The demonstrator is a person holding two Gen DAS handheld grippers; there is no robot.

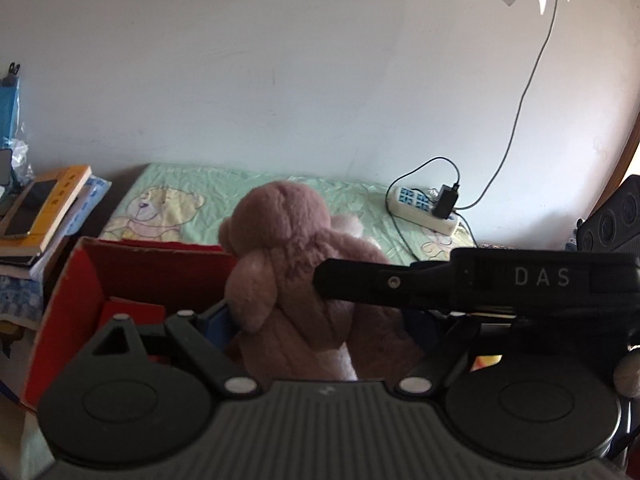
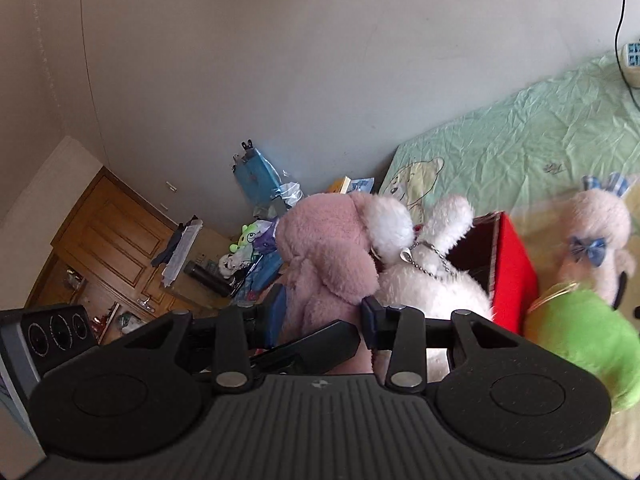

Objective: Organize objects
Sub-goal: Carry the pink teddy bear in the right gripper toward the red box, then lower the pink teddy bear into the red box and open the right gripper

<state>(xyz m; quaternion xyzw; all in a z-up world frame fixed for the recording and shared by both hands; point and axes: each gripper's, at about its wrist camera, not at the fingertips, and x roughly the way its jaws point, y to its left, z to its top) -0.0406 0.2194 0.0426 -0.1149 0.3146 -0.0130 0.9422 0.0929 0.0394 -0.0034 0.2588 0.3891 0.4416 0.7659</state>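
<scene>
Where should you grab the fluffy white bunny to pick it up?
Probably the white bunny's upraised ear, or the neck under its chain necklace, coming from above. Those narrow parts fit between fingers; the round body looks too wide, and the pink plush crowds one side.

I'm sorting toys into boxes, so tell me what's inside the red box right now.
From the left camera, the red box shows bare red inner walls and a red flap near the bottom. The pink plush toy and the left gripper cover its right half, so anything there is hidden.
</scene>
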